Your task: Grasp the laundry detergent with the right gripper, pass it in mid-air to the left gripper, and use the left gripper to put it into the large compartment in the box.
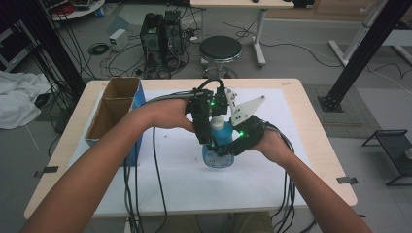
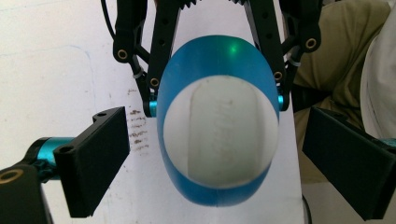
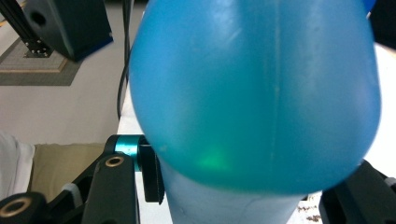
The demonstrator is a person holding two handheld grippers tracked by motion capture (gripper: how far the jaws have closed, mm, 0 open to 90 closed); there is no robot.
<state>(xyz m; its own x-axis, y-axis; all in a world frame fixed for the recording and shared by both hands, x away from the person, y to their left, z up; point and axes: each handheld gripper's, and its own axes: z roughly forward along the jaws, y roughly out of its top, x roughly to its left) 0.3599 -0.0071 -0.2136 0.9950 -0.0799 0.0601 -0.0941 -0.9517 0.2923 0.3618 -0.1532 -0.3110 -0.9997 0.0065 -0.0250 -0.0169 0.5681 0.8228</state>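
Observation:
A blue bottle (image 1: pixel 224 135) with a white cap (image 1: pixel 217 120) stands upright at the middle of the table. My right gripper (image 1: pixel 222 148) comes in from the right and is shut on the bottle's blue body (image 3: pixel 254 88), one jaw on each side. In the left gripper view the same jaws clasp the bottle (image 2: pixel 212 56) from the top of the frame. My left gripper (image 2: pixel 219 163) hangs over the cap (image 2: pixel 219 135), open, with its black pads (image 2: pixel 95 158) well clear of the cap on both sides.
A white mat (image 1: pixel 291 145) covers the wooden table (image 1: pixel 318 141). An open cardboard box with blue sides (image 1: pixel 114 114) stands at the table's left edge. Black cables (image 1: pixel 158 160) trail off the near edge. A round stool (image 1: pixel 221 48) and a computer tower (image 1: pixel 163 34) sit beyond the table.

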